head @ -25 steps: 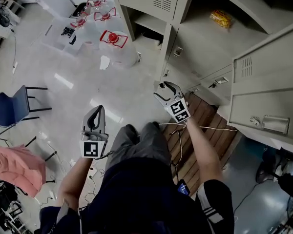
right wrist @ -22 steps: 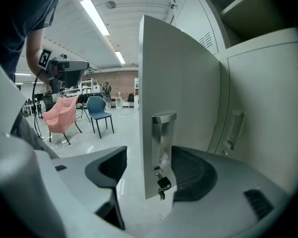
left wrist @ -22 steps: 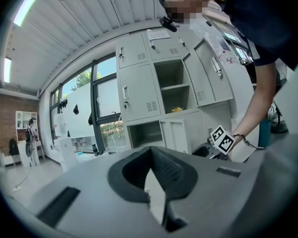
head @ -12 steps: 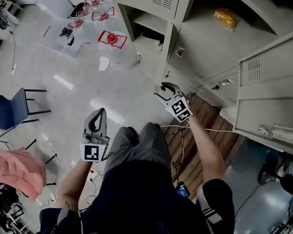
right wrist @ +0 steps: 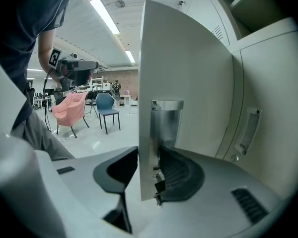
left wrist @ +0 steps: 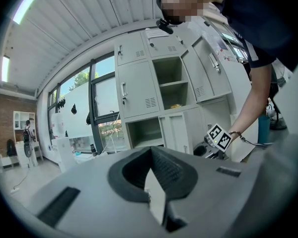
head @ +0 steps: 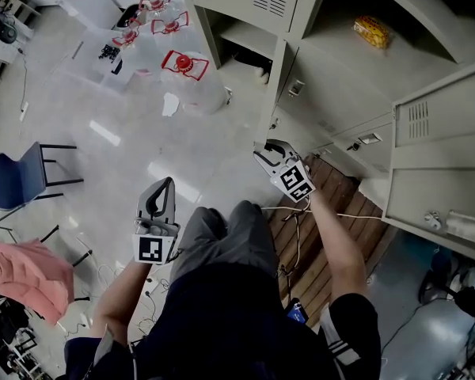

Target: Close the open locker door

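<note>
**A:** Where does the door lie from the fingers?

**B:** Right between them. The right gripper has one finger on each face of the locker door, at its free edge. The pads look pressed onto the sheet rather than standing off it, so I'd call that a grip.

**A:** And its long axis?

**B:** Upright. The edge rises straight out of the fingers, with a bright latch plate just above the hold. It's a thin panel of pale grey painted metal, and it looks stiff.

**A:** The other hand?

**B:** The left gripper hangs low beside the person's knee, well apart from the door. Its fingers are together on nothing, so the right hand is the nearer one.

**A:** Which way should it go?

**B:** The door stands out into the room from the bank of lockers, in the lower row. I judge it must swing on its hinge over the lower compartment. Farther off, an upper door also hangs wide open, with a yellow packet on the shelf behind it.
</note>
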Demonstrator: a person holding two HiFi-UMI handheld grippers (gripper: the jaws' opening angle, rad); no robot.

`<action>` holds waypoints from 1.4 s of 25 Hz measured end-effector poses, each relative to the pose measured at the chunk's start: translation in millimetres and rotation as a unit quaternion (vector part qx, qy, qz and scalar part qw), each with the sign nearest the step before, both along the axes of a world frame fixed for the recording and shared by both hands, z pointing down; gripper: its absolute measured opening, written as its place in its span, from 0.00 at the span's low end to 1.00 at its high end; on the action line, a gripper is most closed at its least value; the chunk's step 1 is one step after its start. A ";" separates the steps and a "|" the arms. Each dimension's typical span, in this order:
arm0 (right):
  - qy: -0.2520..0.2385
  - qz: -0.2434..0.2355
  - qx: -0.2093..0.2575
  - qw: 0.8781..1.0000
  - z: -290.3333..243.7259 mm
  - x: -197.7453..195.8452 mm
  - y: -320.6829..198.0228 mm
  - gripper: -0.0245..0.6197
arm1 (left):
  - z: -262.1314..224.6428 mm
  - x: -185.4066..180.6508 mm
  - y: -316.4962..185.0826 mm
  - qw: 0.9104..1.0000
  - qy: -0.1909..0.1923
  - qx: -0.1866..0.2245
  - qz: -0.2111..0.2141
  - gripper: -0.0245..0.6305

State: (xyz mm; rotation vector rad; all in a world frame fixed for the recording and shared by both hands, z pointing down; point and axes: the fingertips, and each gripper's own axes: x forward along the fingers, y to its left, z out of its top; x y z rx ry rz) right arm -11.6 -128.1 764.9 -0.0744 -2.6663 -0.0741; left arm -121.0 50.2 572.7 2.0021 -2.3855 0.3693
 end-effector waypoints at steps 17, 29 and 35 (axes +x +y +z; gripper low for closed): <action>0.007 0.007 -0.019 1.000 -0.2 -26.2 8.5 0.23 | -2.6 -15.5 2.8 1.000 -0.003 -0.002 -0.016 0.04; 0.011 0.048 -0.029 0.998 0.9 -65.4 13.3 0.23 | -16.4 -41.3 -6.4 0.999 -0.003 -0.003 -0.050 0.04; 0.014 0.072 -0.036 0.997 1.6 -85.2 13.3 0.22 | -21.4 -50.3 -17.3 0.999 -0.004 0.005 -0.044 0.04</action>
